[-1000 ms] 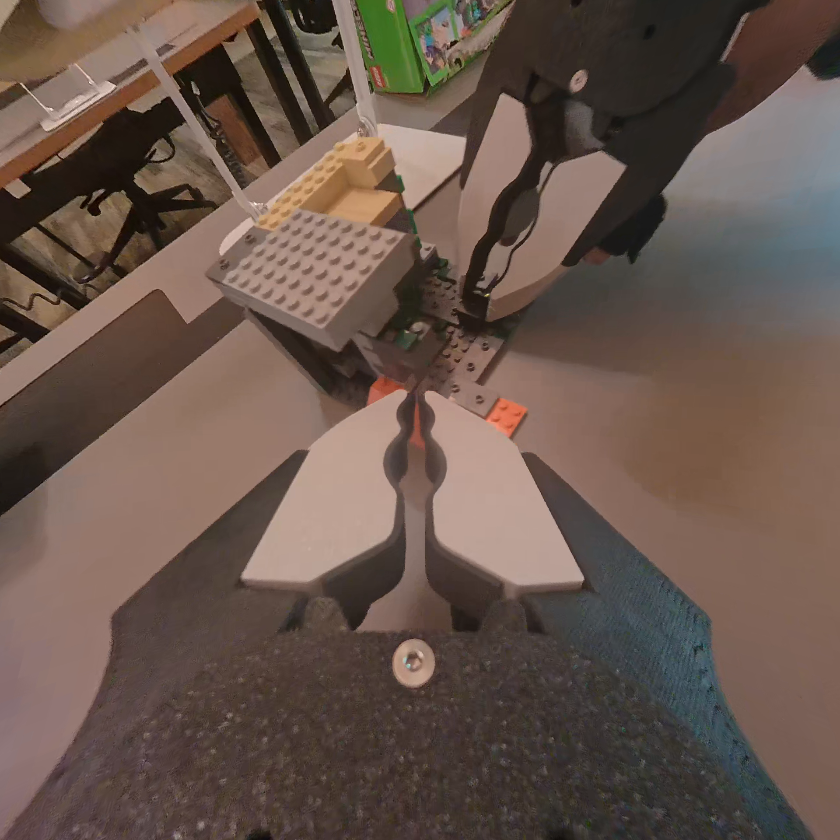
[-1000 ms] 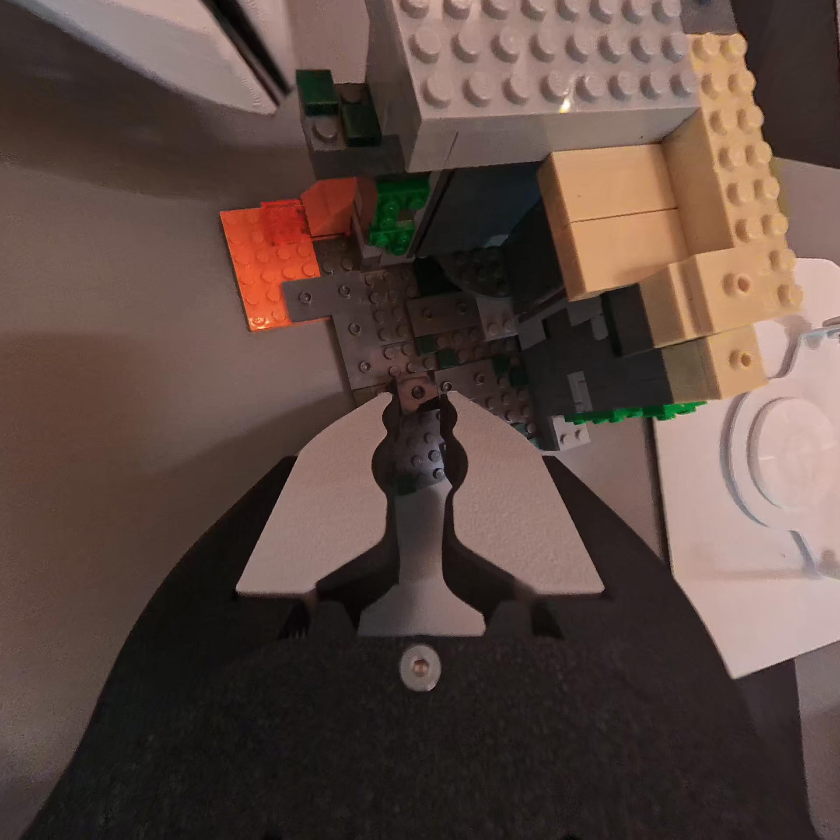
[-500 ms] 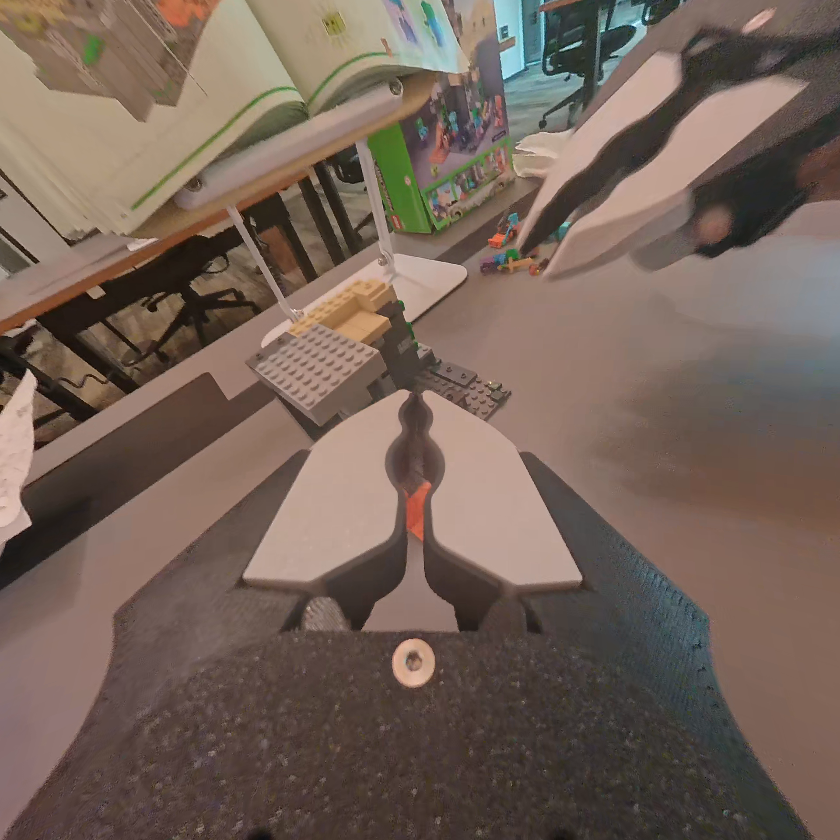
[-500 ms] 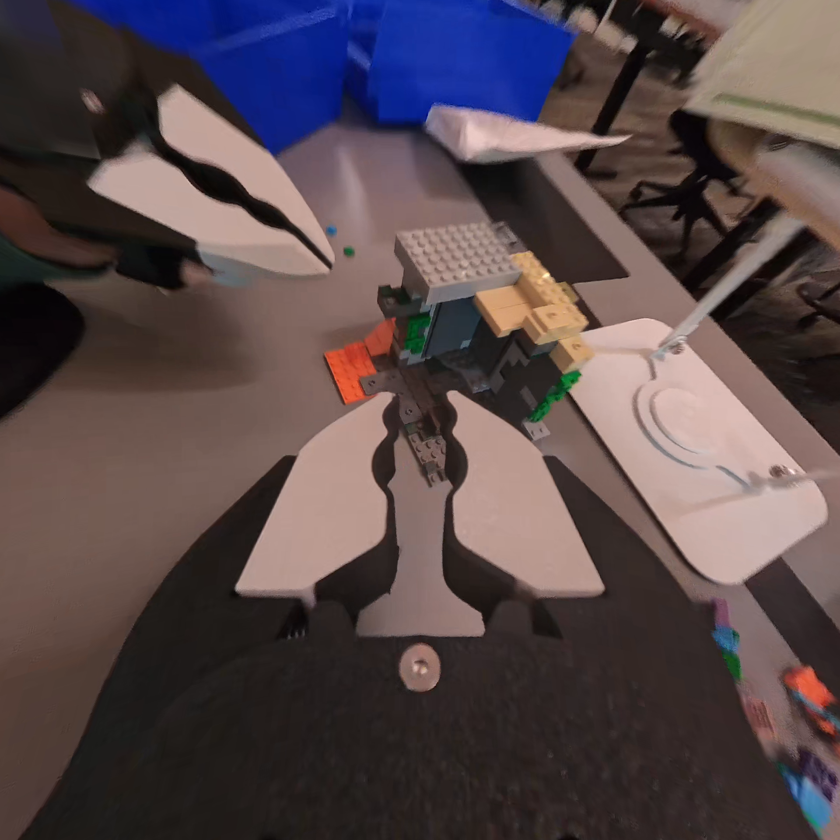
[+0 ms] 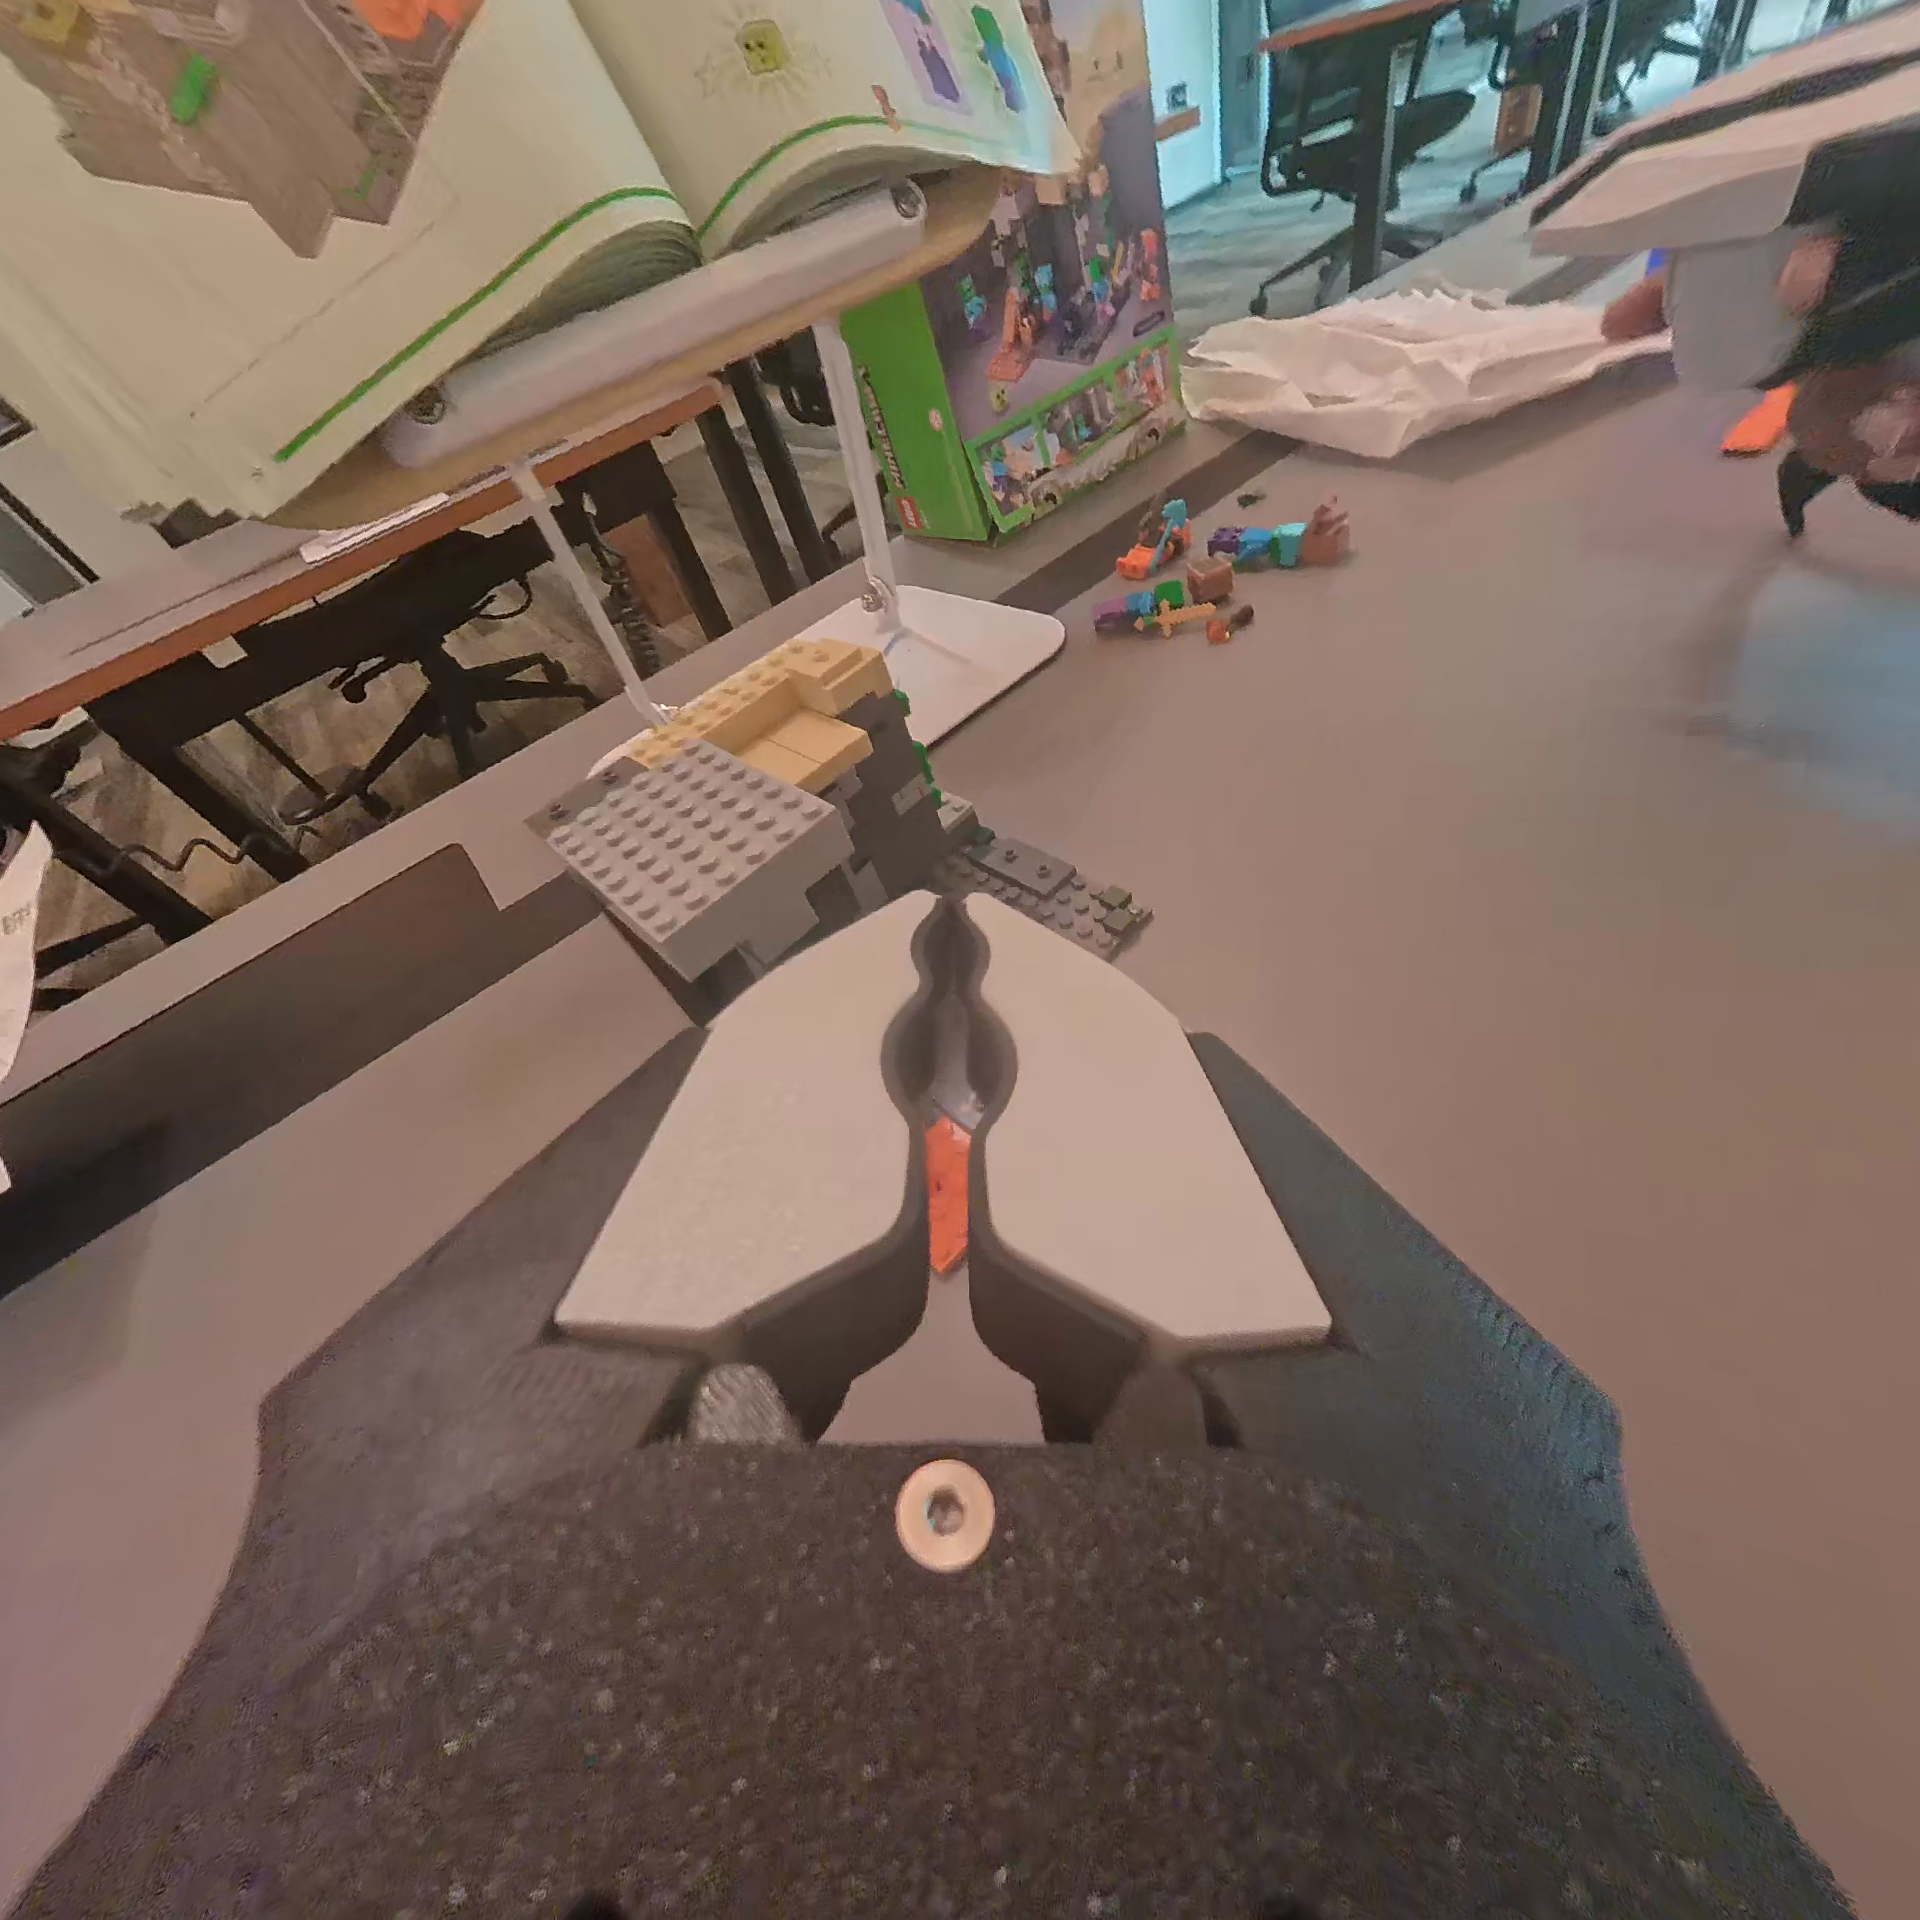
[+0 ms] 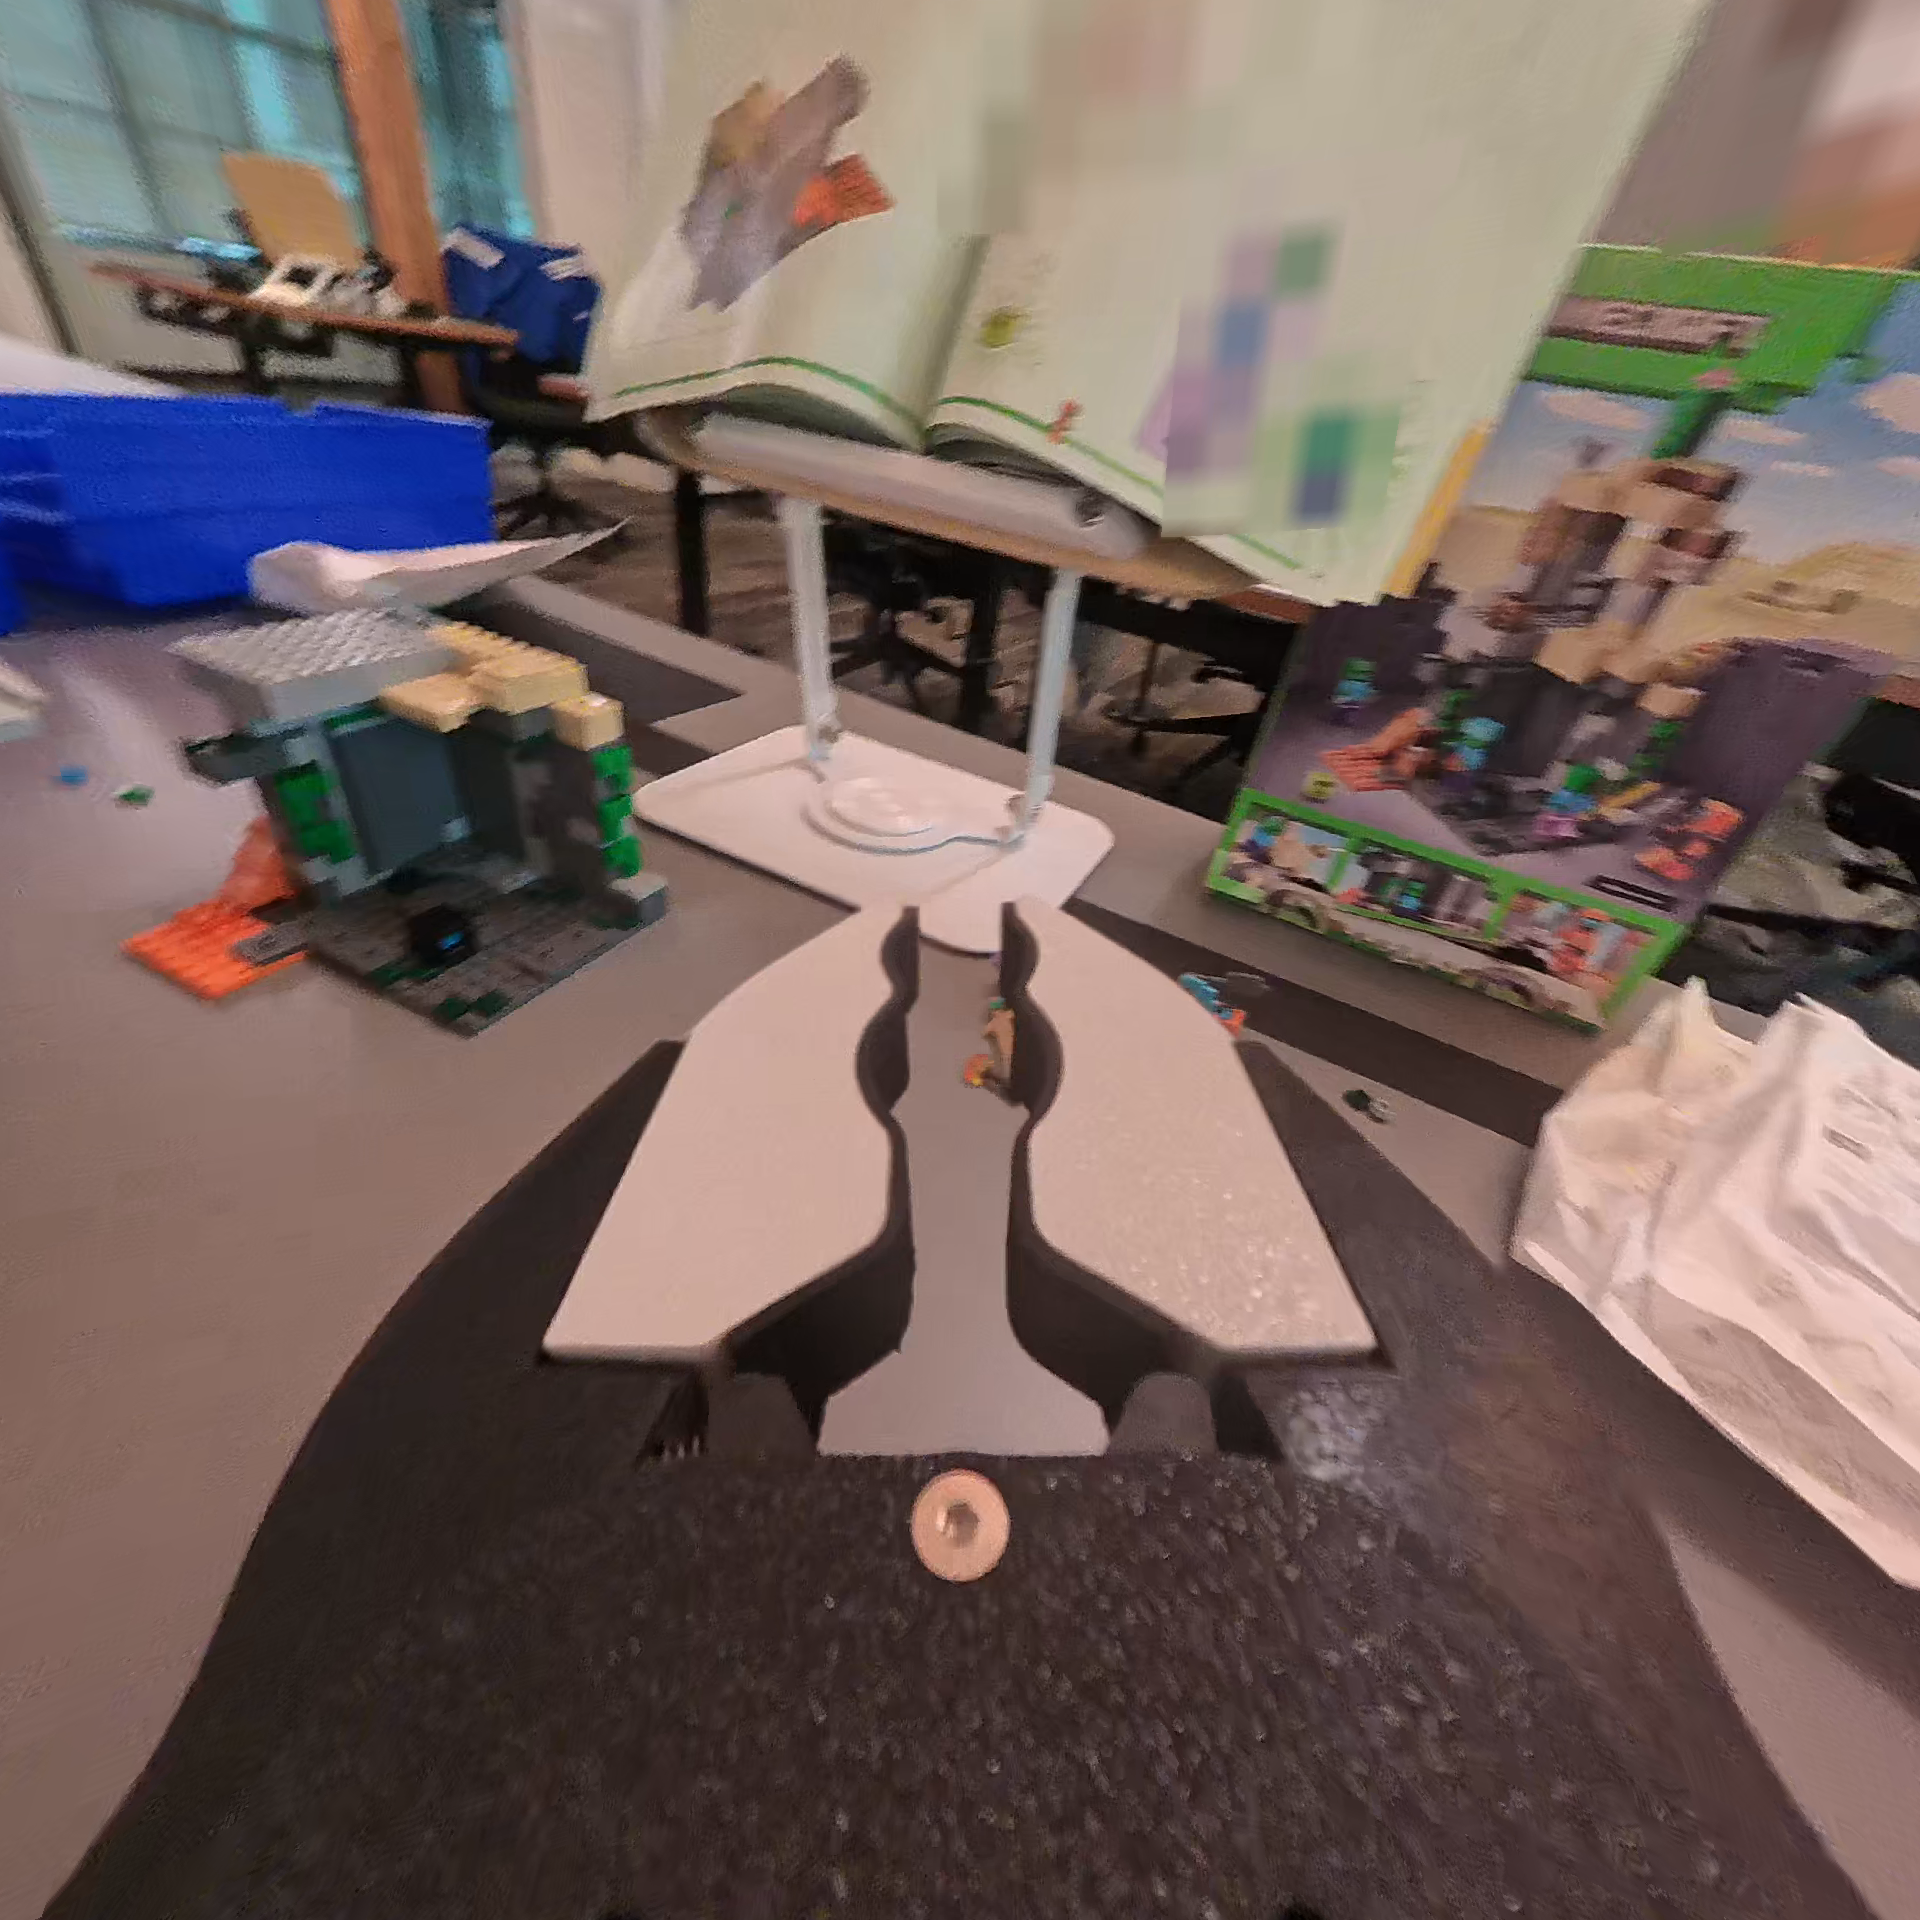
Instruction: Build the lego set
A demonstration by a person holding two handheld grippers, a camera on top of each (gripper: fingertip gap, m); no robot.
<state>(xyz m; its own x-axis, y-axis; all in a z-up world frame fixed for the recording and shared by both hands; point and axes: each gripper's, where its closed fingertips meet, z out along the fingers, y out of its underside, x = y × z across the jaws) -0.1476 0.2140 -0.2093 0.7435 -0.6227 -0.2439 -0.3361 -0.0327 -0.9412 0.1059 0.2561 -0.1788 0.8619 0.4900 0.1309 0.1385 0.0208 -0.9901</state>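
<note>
Presently the left tongs (image 5: 948, 914) are clenched with nothing between the tips, above the grey worktop (image 5: 1455, 935), the grey-and-tan brick model (image 5: 727, 821) just beyond at 11 o'clock. Since a second ago the right tongs (image 6: 958, 920) have withdrawn from it; now parted, bare.

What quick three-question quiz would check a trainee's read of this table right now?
1. True or false: the left gripper has its fingertips together.
2. In the right wrist view, what stands right of the white stand base? A mug; B green set box; C laptop.
3. Fill in: the brick build has a ___ studded roof plate.
Key: 1 true; 2 B; 3 grey.
</note>
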